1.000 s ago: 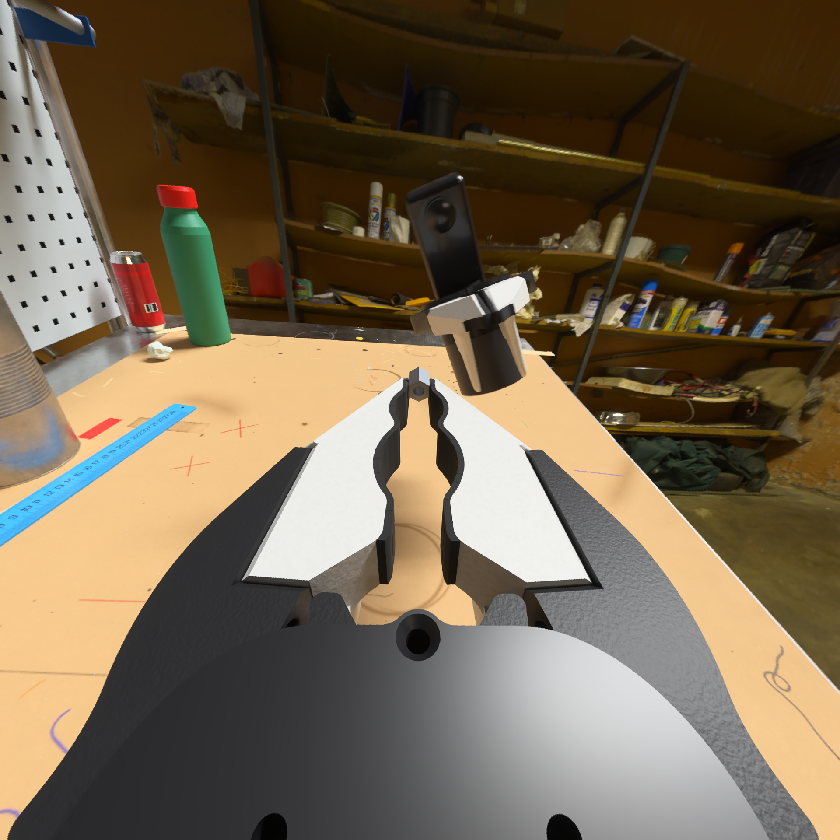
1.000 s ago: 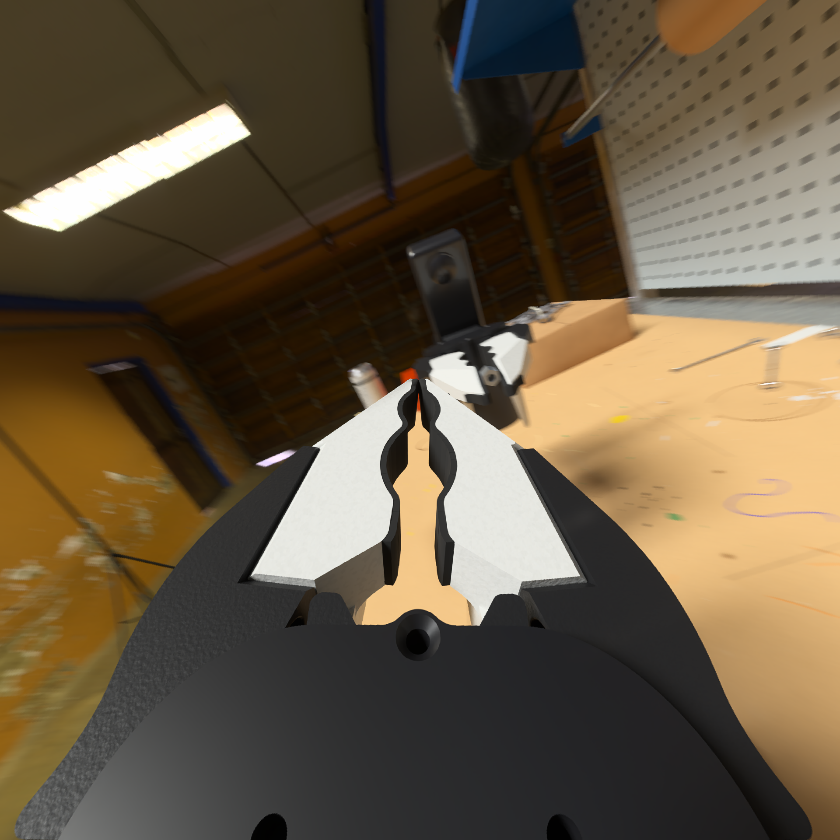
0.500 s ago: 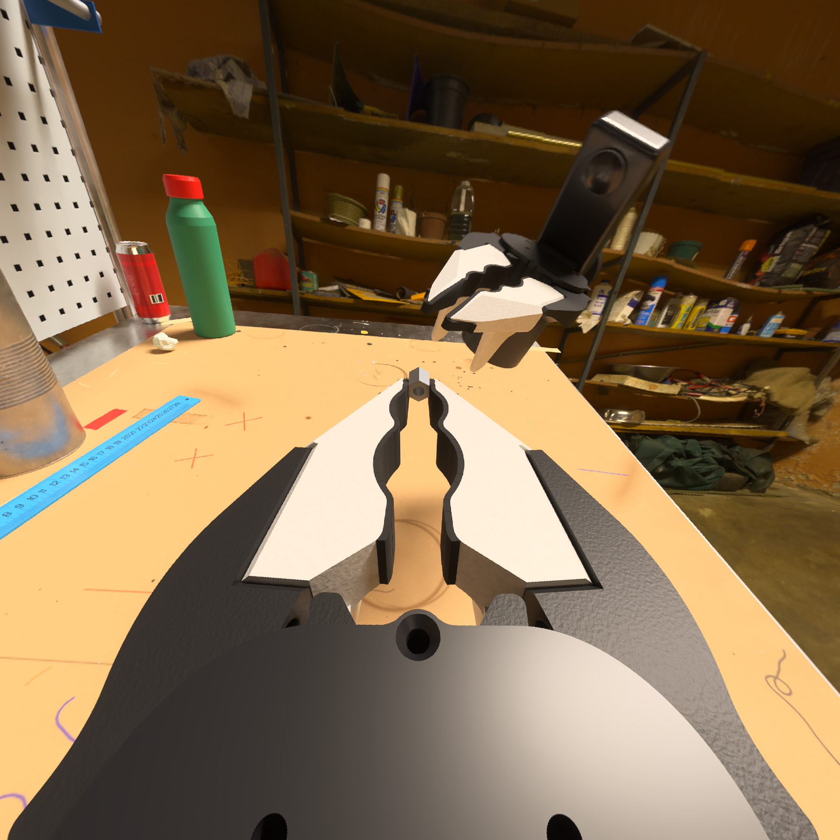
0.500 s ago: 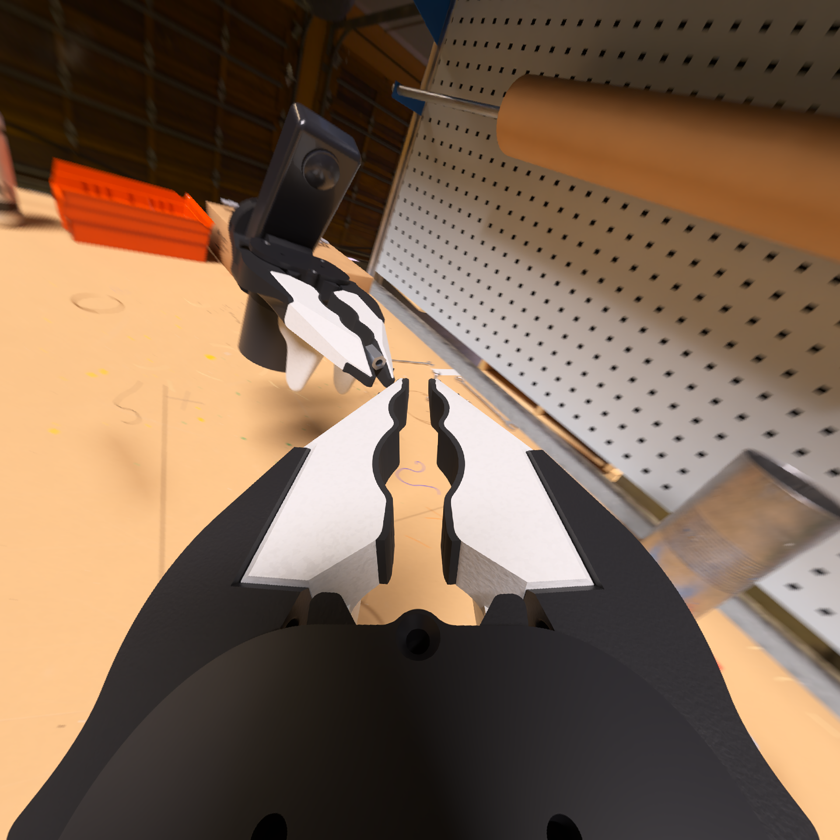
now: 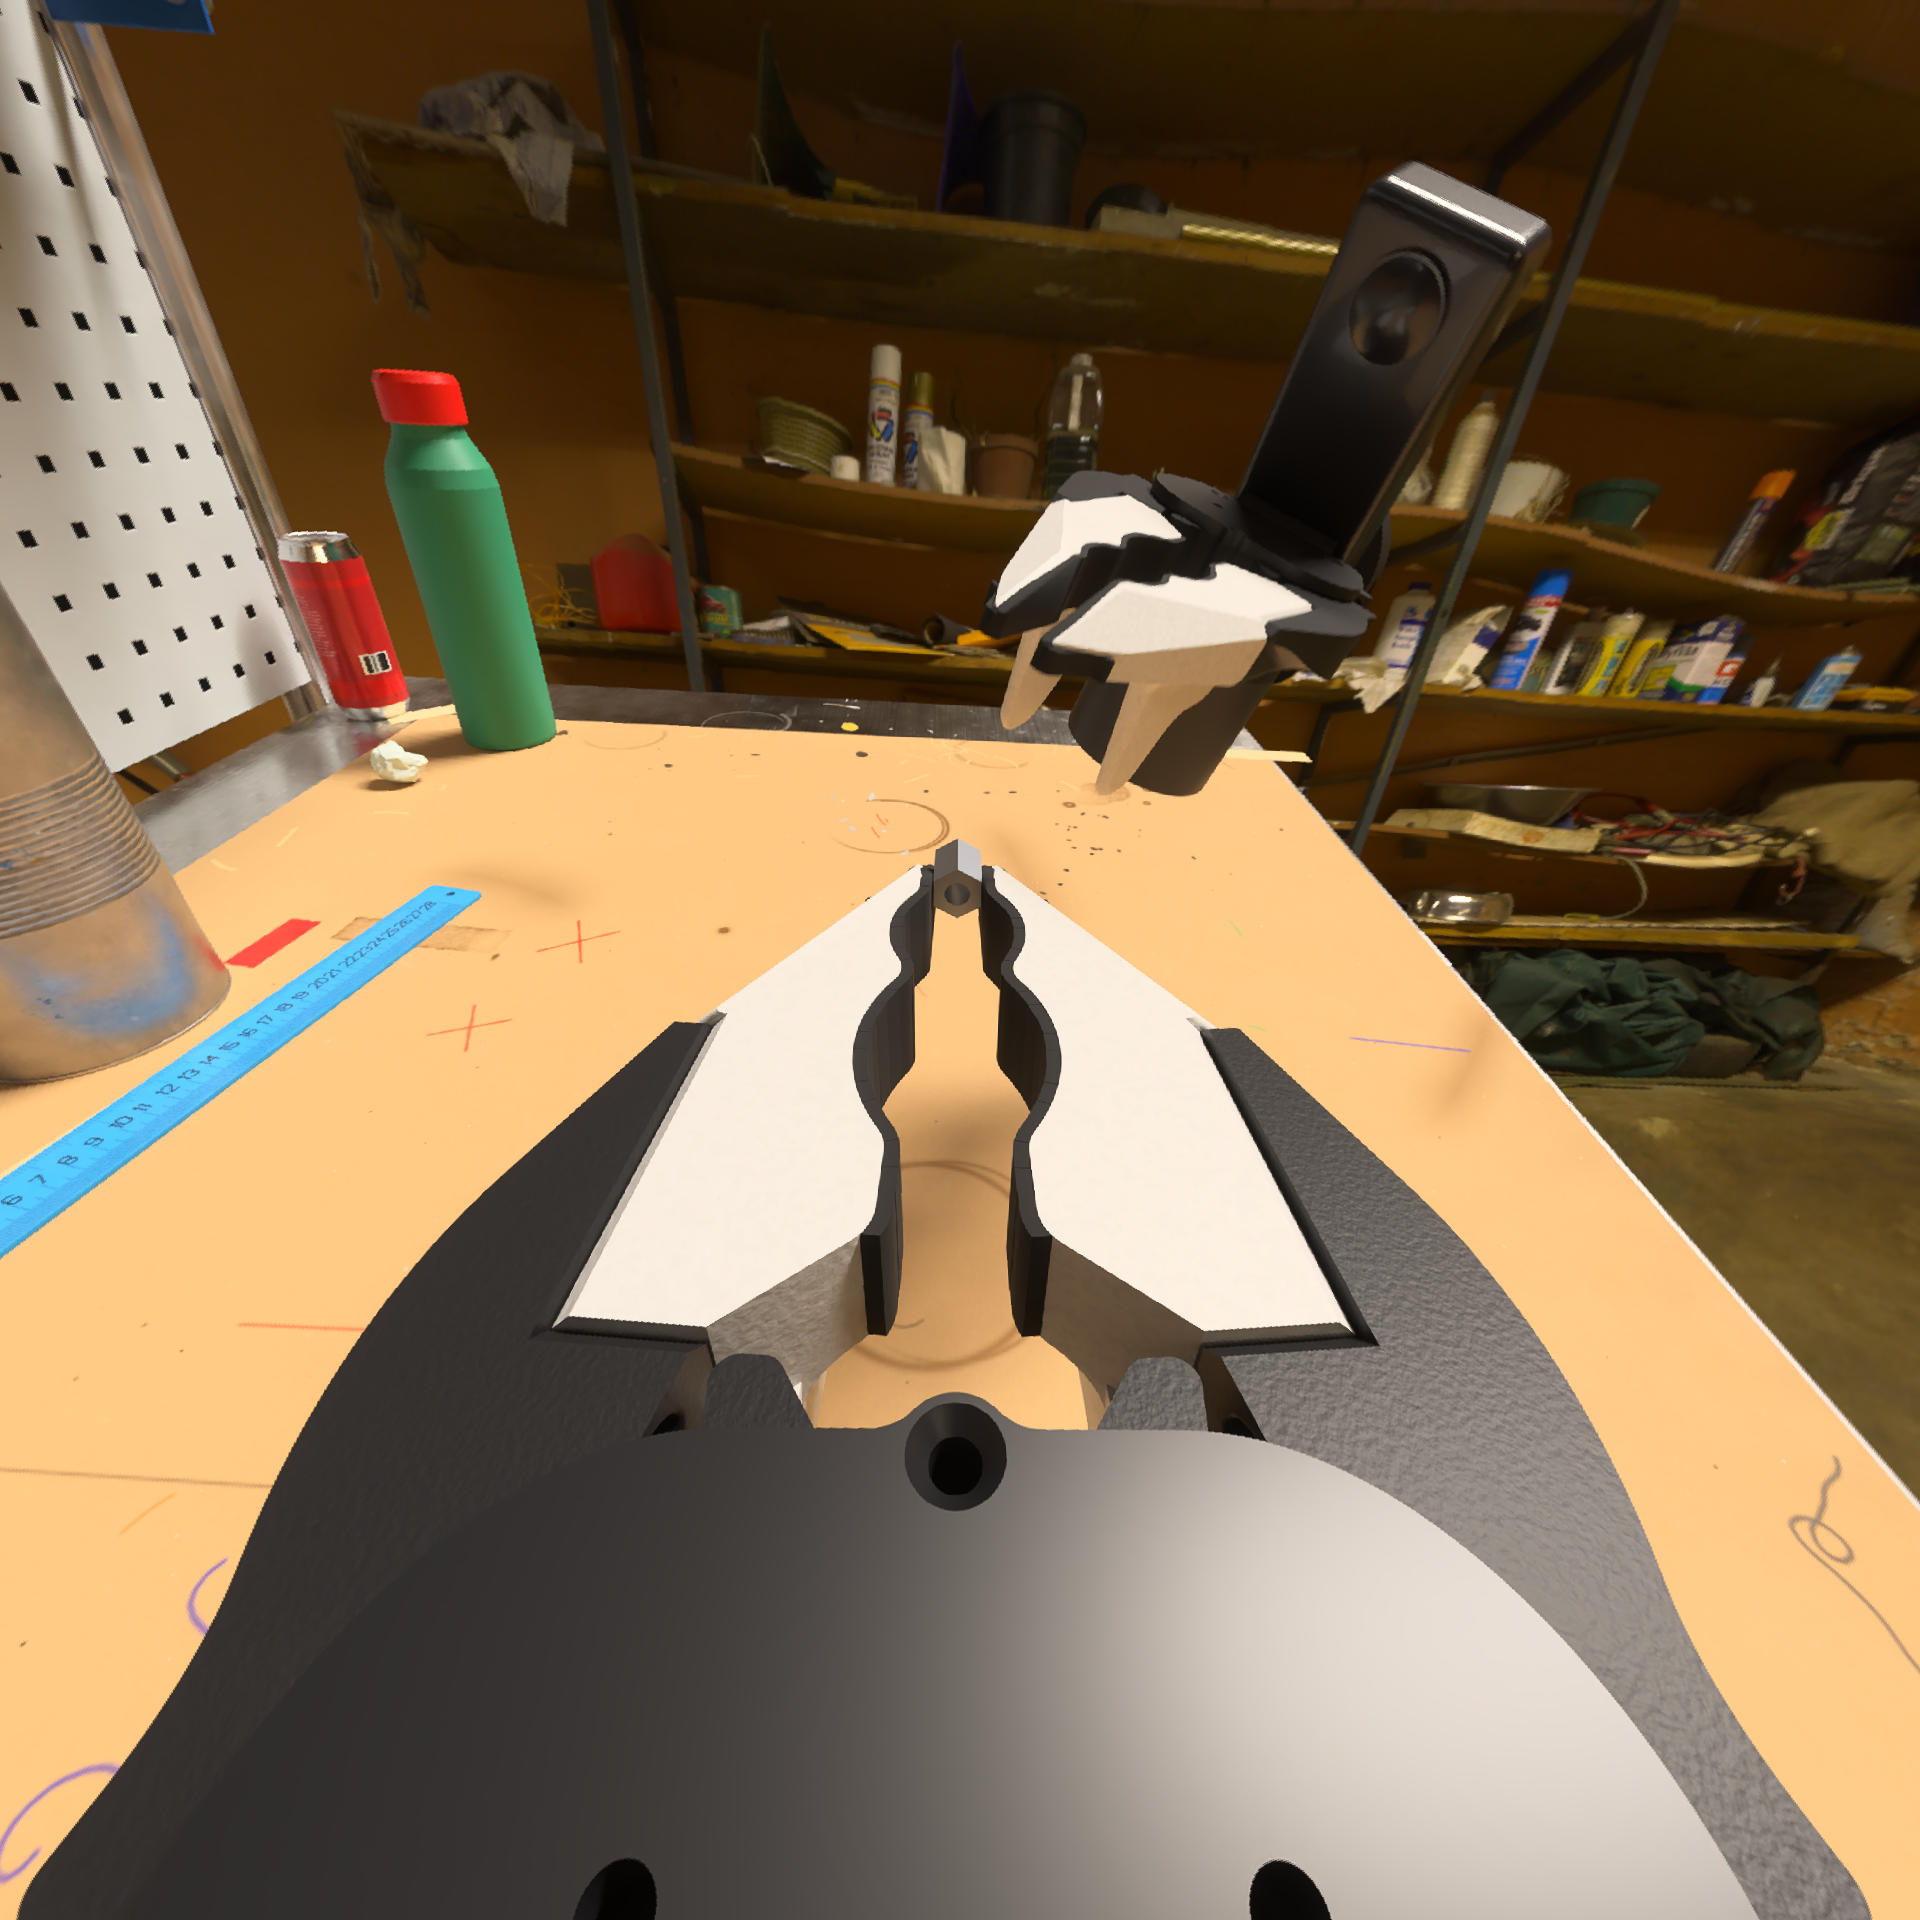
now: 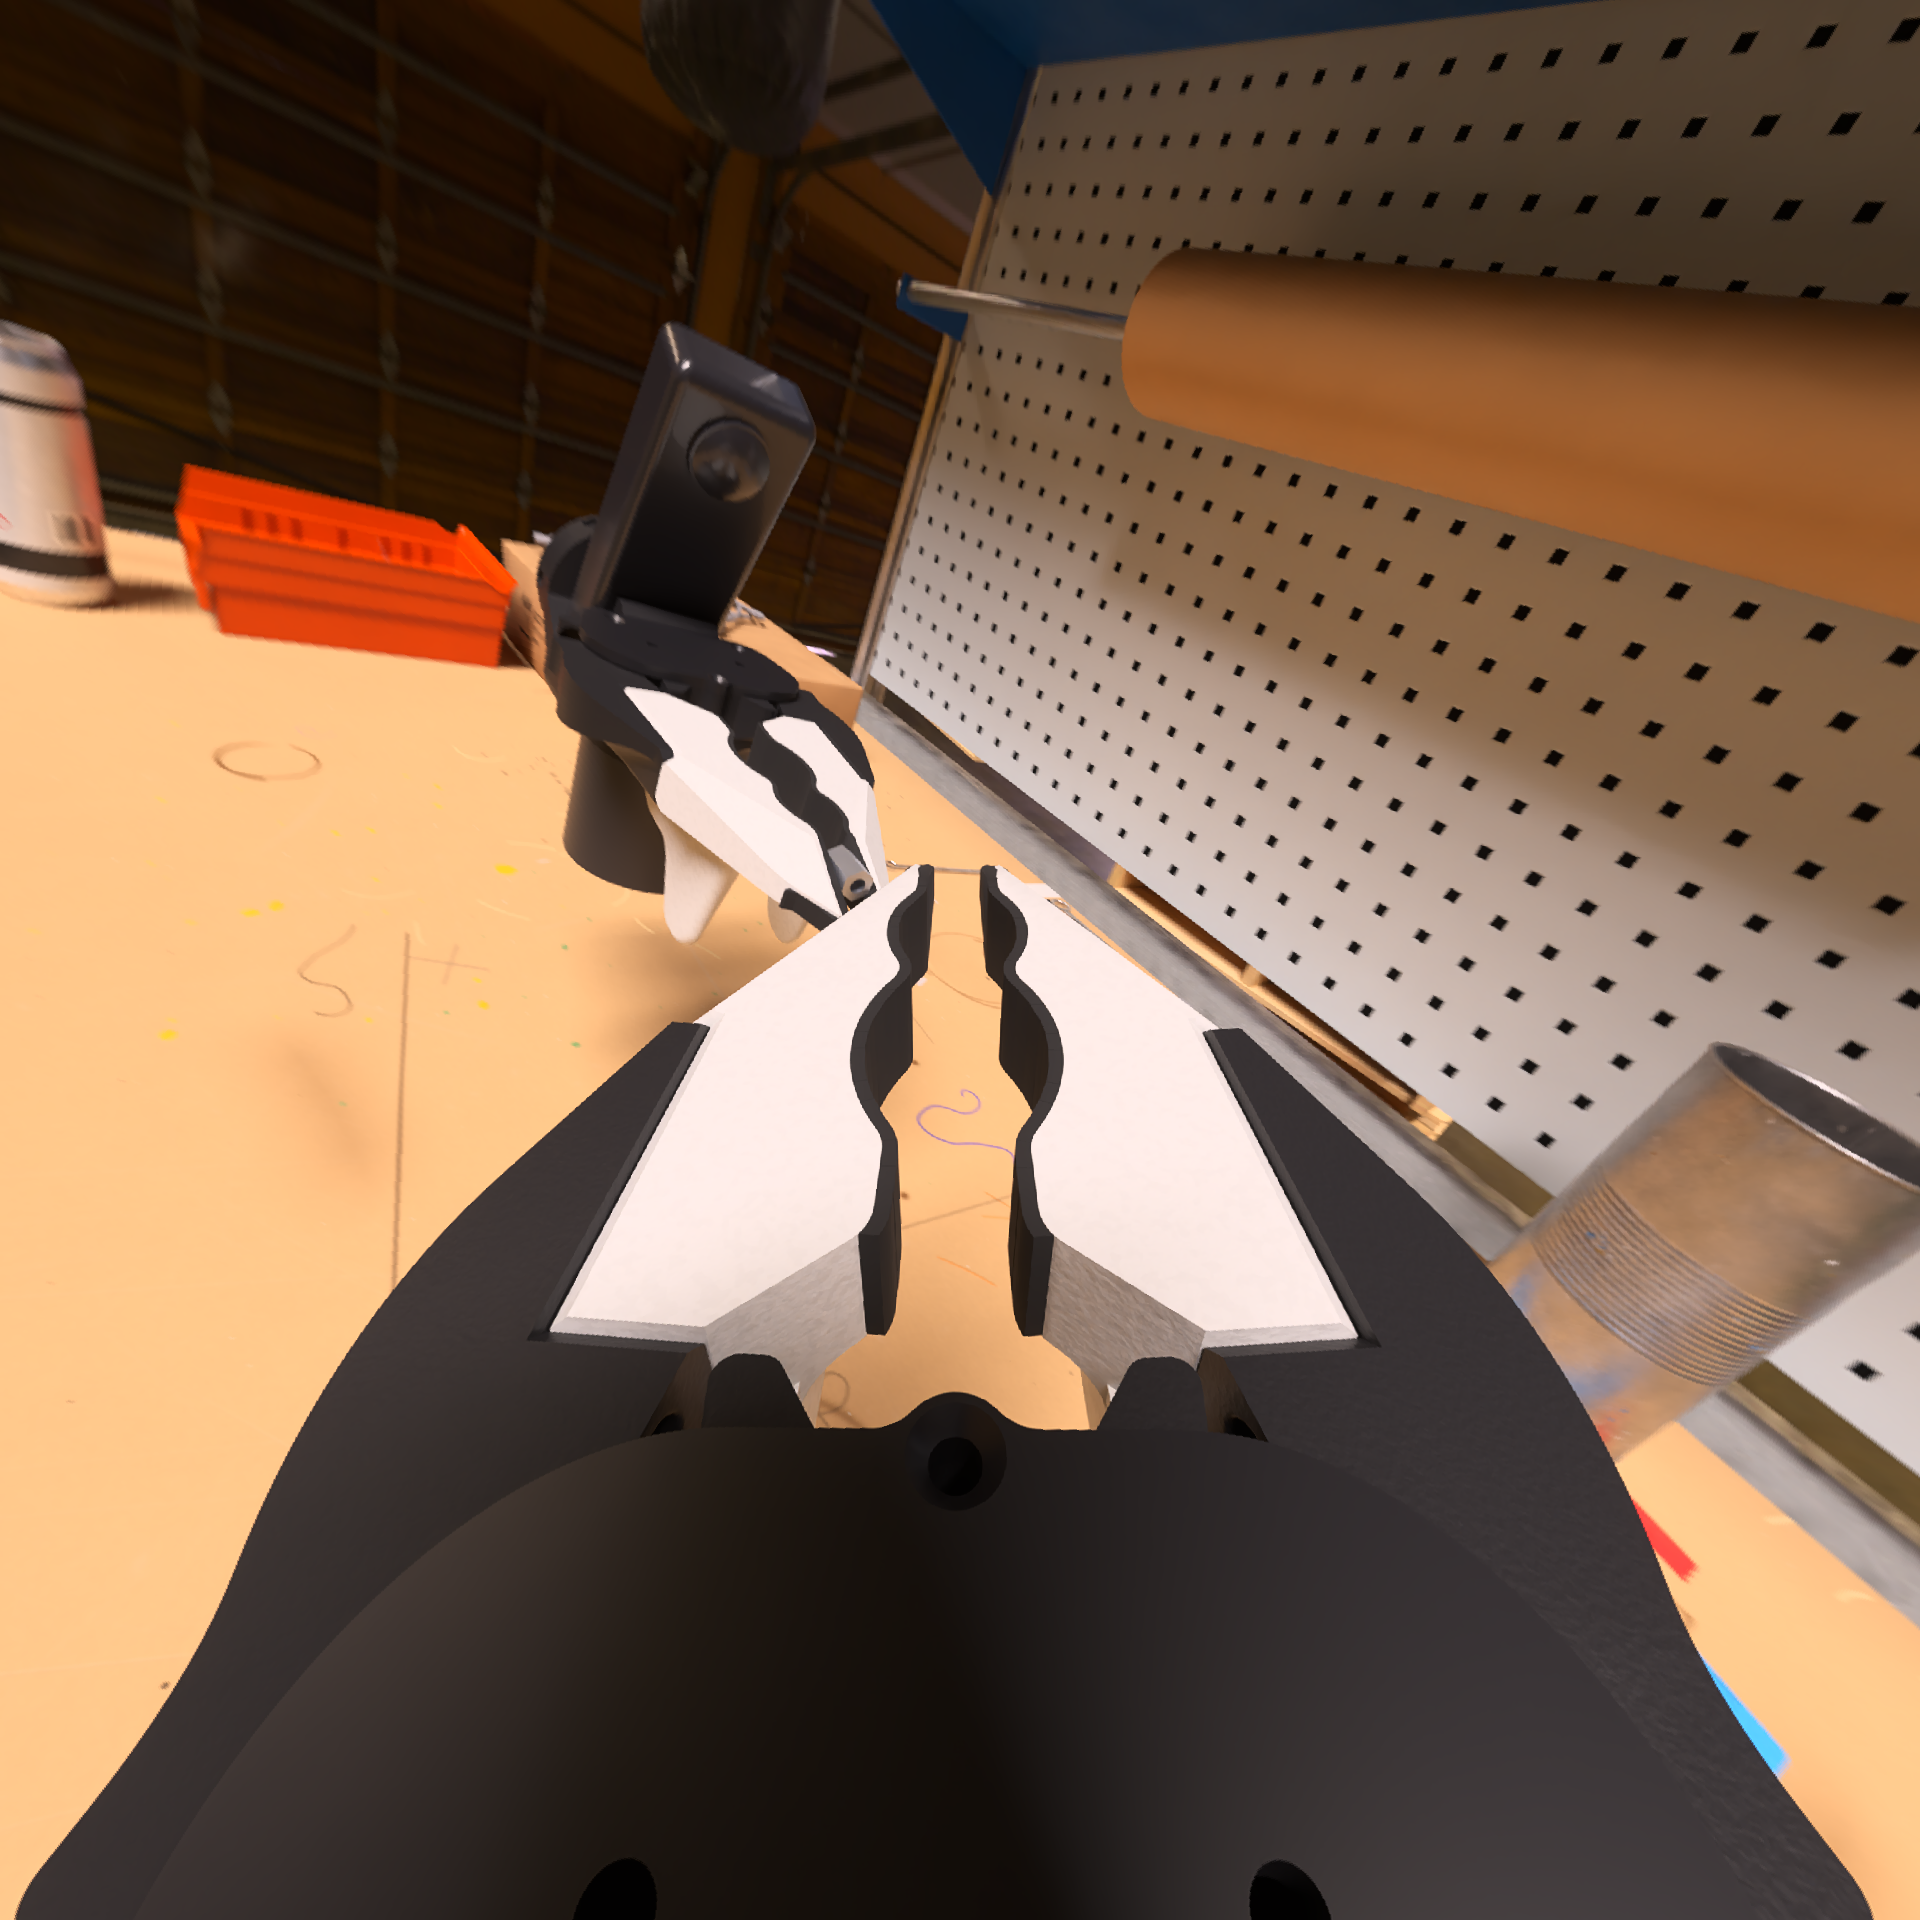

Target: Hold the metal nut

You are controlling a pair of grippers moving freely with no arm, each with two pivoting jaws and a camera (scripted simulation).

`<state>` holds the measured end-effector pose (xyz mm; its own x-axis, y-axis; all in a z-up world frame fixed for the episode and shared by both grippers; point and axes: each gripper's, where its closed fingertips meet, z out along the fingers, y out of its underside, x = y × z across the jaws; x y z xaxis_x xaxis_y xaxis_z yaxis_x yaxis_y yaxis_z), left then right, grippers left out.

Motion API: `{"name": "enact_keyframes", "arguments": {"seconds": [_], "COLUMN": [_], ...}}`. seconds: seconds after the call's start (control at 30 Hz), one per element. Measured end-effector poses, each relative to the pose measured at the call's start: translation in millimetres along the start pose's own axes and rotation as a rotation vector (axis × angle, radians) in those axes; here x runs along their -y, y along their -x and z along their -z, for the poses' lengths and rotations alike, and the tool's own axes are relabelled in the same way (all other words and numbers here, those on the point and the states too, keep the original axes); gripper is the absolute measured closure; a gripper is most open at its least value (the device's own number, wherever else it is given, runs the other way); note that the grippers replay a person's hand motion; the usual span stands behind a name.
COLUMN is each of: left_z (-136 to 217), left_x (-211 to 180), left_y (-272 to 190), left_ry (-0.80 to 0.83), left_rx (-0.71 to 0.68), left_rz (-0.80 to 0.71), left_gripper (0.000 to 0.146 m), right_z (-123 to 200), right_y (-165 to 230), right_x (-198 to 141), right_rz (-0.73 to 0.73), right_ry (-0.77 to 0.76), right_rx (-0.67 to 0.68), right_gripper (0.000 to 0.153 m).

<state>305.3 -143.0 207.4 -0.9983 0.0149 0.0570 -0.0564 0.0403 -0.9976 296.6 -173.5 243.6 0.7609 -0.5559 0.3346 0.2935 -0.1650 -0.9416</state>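
A small hexagonal metal nut (image 5: 956,889) sits pinched between the tips of my left gripper (image 5: 956,904), which is shut on it a little above the orange table (image 5: 665,831). My right gripper (image 6: 956,883) is slightly open and empty, with a narrow gap between its tips. In the left wrist view it (image 5: 1023,623) hovers beyond and to the upper right of the nut, pointing down and left. In the right wrist view the left gripper (image 6: 844,896) and the nut (image 6: 854,884) lie just left of my right fingertips, close but apart.
A green bottle (image 5: 462,561), a red can (image 5: 343,623), a blue ruler (image 5: 229,1049) and a threaded metal pipe (image 5: 62,883) stand on the left. A pegboard (image 6: 1455,727) with a brown roll (image 6: 1507,416) bounds that side. An orange bin (image 6: 343,577) sits far back. The table's edge (image 5: 1558,1091) drops off on the right.
My right gripper swung round from a tilted pose to face the left gripper, parted its tips slightly and came close to the nut. My left gripper kept holding the nut almost still.
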Motion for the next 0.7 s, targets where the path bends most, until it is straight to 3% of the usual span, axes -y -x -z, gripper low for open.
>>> {"name": "enact_keyframes", "arguments": {"seconds": [0.33, 0.7], "left_z": [-3.0, -5.4], "left_x": [-5.7, -9.5], "left_y": [1.9, 1.7], "left_ry": [0.048, 0.069], "left_rx": [0.033, 0.041], "left_rz": [-0.044, -0.061], "left_gripper": [0.138, 0.138], "right_z": [-2.8, -6.6], "right_y": [-0.6, 4.6], "right_x": [-12.5, -19.3], "right_rz": [-0.095, -0.09], "right_ry": [0.032, 0.056], "right_rx": [0.039, 0.048], "right_gripper": [0.145, 0.152]}}
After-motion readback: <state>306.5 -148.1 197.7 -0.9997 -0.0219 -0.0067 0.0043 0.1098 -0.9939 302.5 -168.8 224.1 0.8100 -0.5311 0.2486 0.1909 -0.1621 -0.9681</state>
